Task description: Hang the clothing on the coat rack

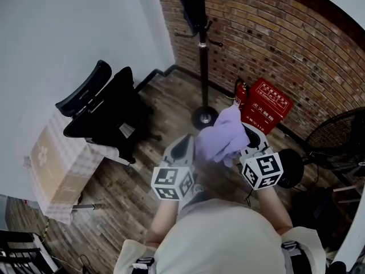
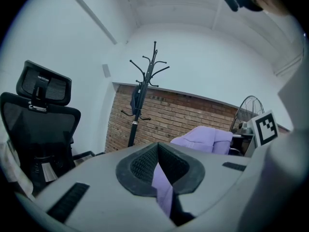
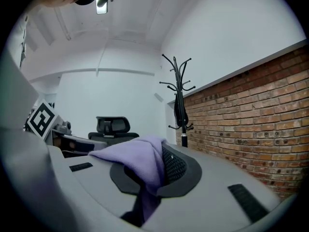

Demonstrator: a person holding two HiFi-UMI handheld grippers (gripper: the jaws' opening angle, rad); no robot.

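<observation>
I hold a lilac garment (image 1: 219,138) bunched between both grippers at chest height. My left gripper (image 1: 185,148) is shut on a fold of it; in the left gripper view the lilac cloth (image 2: 163,185) is pinched between the dark pads. My right gripper (image 1: 248,137) is shut on the other end, and there the cloth (image 3: 140,158) drapes over one jaw and runs down between the two. The black coat rack (image 1: 202,50) stands ahead by the brick wall, with a dark garment (image 1: 190,4) hanging near its top. The coat rack (image 2: 144,88) also shows past my left jaws, and the coat rack (image 3: 180,105) past my right.
A black office chair (image 1: 105,110) stands to the left against the white wall, beside a cardboard box (image 1: 54,167). A red fire-extinguisher box (image 1: 266,104) sits right of the rack's round base (image 1: 204,117). A floor fan (image 1: 337,133) stands at the far right.
</observation>
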